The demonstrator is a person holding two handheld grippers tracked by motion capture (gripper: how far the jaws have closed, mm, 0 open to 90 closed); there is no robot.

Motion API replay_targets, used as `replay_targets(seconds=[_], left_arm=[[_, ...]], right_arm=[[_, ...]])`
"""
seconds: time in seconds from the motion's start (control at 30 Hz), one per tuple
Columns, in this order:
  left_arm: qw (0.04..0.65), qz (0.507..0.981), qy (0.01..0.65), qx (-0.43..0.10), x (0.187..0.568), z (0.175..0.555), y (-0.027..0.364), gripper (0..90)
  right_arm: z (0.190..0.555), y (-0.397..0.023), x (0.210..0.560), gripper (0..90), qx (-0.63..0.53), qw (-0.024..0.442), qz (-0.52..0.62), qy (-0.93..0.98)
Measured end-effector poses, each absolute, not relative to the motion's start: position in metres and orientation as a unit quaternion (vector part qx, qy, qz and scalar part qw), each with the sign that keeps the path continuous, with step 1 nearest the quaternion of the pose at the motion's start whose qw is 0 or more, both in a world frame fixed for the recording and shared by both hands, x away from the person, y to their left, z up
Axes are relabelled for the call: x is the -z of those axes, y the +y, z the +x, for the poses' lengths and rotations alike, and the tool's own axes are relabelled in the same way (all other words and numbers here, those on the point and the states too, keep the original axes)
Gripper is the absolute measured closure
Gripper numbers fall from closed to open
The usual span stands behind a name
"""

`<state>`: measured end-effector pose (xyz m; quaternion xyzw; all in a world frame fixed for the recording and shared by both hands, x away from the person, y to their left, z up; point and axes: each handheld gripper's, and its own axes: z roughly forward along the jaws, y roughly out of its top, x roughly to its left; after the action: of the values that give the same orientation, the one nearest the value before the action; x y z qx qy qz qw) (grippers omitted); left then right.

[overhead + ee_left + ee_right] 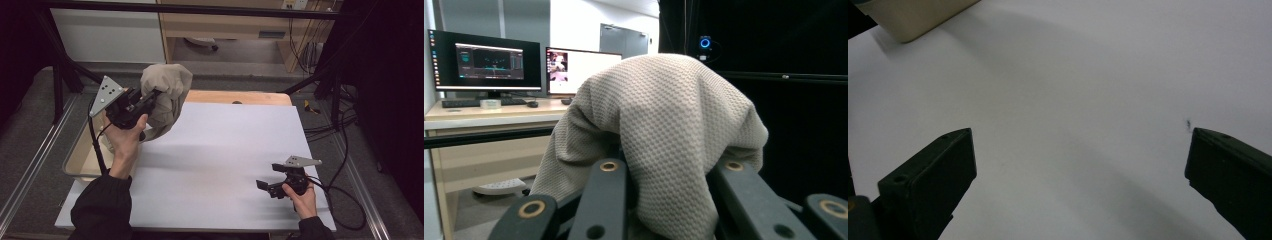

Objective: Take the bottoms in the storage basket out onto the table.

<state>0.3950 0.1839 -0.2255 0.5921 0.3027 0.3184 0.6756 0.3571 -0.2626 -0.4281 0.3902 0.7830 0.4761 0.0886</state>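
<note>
Left gripper pinches beige knit cloth, lifted at 11 o'clock beside tub. Right gripper spread, empty, at 5 o'clock. Judgement: carry cloth over white sheet before releasing, keep grip firm.

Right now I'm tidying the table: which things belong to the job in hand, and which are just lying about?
In use:
beige knitted cloth, clamped in the left hand-held gripper
right hand-held gripper, open over the white sheet

Lying about:
beige tub at the table's left edge
</note>
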Motion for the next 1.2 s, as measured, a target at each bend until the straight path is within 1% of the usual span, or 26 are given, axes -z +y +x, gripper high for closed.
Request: replay_targets(seconds=[0.7, 1.2], left_arm=[[0.680, 0.602, 0.294, -0.298, 0.228, 0.402, 0.156, 75.0], [0.682, 0.613, 0.281, -0.284, 0.227, 0.404, 0.128, 75.0]], right_arm=[[0.357, -0.263, 0.428, 0.5, -0.479, 0.087, 0.391, 0.781], [0.356, -0.263, 0.427, 0.5, -0.480, 0.088, 0.389, 0.781]])
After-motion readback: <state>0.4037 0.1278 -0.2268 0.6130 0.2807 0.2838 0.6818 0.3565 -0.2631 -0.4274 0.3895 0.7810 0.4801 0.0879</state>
